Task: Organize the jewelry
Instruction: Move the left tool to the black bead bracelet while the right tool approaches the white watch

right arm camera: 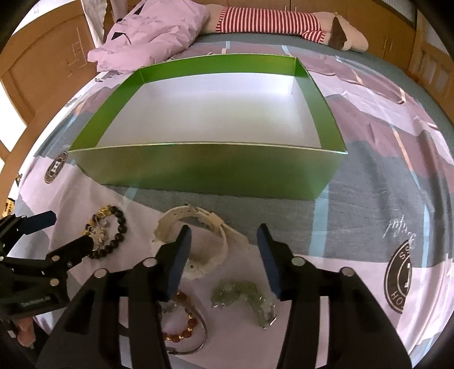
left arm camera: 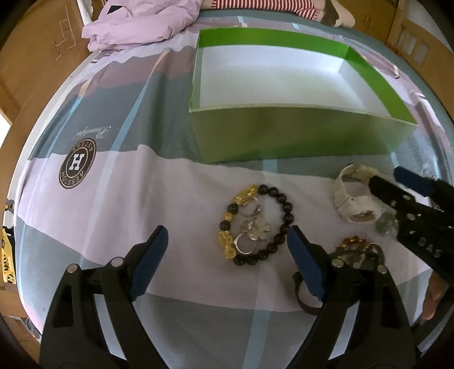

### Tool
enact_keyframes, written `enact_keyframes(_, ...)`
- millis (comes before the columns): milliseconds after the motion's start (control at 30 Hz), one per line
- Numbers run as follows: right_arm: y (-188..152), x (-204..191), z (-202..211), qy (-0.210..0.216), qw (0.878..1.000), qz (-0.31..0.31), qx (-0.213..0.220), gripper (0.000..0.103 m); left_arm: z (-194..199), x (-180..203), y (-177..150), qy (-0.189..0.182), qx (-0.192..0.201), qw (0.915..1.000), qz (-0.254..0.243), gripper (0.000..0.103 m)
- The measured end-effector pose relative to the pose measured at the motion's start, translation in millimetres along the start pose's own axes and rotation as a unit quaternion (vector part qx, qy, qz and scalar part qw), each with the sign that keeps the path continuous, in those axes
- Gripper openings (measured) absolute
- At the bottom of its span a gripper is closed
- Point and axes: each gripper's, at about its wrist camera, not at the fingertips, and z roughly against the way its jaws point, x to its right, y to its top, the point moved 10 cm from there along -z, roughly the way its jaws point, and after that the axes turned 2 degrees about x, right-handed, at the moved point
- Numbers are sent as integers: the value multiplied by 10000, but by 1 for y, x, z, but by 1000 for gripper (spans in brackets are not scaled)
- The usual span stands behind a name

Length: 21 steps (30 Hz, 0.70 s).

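A black bead bracelet with gold charms (left arm camera: 283, 198) lies on the patterned bedsheet, with silver rings (left arm camera: 252, 230) inside its loop. My left gripper (left arm camera: 227, 255) stands open just above it, one finger on each side and neither touching. A white watch (right arm camera: 204, 224) lies to the right. My right gripper (right arm camera: 224, 255) is half open over it, its left finger over the watch loop and its right finger apart from the strap. A pale green bracelet (right arm camera: 241, 295) and an amber bead bracelet (right arm camera: 184, 326) lie beneath the right gripper.
An open green box (left arm camera: 298, 133) with a bare white inside stands just beyond the jewelry. A lilac garment (left arm camera: 142, 22) and a striped plush toy (right arm camera: 269, 20) lie at the far end of the bed. A dark band (left arm camera: 300, 295) lies beside my left gripper's right finger.
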Motion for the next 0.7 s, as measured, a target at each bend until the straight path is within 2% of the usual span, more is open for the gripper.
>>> enact_keyframes(33, 1, 0, 1, -23, 10000, 27, 16, 58, -2, -1, 0, 14, -14, 10000, -11, 87)
enact_keyframes(167, 7, -4, -8, -57, 10000, 59, -13, 58, -9, -2, -2, 115, -109, 9998, -71, 87)
enact_keyframes(367, 10, -7, -3, 120, 9999, -4, 27, 59, -15, -3, -1, 244, -140, 9995, -112, 88)
enact_keyframes(467, 10, -11, -1, 113, 9999, 63, 90, 63, -16, -10, 0, 461, -97, 9989, -62, 88)
enact_keyframes(567, 11, -14, 0, 115, 9998, 122, 122, 63, -18, -14, 0, 419, -146, 9990, 66, 88)
enact_keyframes(667, 10, -13, -2, 113, 9998, 112, 101, 63, -18, -17, 3, 407, -91, 9991, 113, 77)
enact_keyframes(700, 10, -13, -3, 116, 9998, 104, 81, 63, -17, -16, 3, 386, -86, 9991, 134, 69)
